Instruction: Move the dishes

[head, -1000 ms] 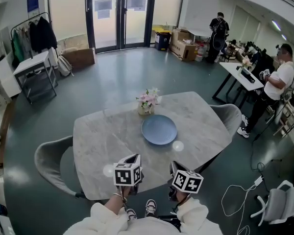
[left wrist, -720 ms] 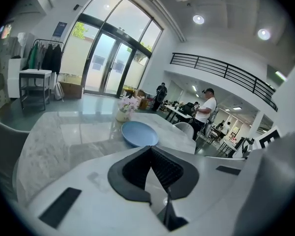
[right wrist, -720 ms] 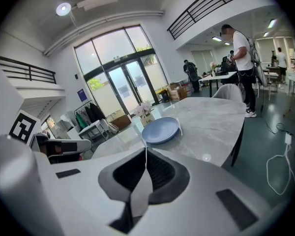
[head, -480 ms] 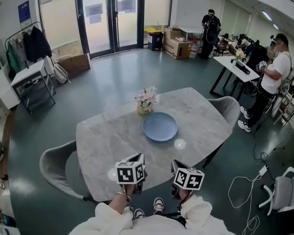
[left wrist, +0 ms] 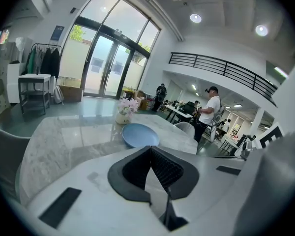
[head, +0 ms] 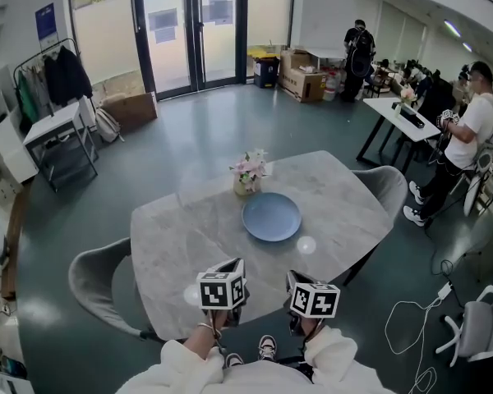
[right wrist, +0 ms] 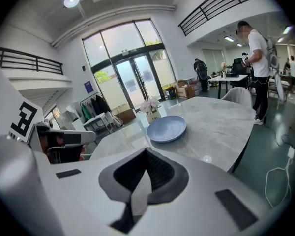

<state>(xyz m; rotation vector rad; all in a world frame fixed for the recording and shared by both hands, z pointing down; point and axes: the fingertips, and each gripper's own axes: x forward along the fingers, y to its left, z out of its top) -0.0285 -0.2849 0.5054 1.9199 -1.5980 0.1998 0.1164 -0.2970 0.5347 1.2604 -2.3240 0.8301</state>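
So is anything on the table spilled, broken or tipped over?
No, nothing stands out. The blue plate lies flat and empty on the grey table, the flower vase stands upright just behind it, and nothing looks spilled or cracked.

My left hand-held gripper fills the lower half of its view, and its two ribbed black pads are pressed flat together with nothing between them. Past the tips lies the grey marbled bench. A blue plate sits empty near the middle of the bench, straight ahead of the jaws. A small pale vase of pink flowers stands beyond it, toward the far edge. It seems to stand just clear of the plate's rim, though the wide lens makes that hard to judge. A grey chair sits at the bench's left edge. A person in a white shirt stands well beyond the far right corner.
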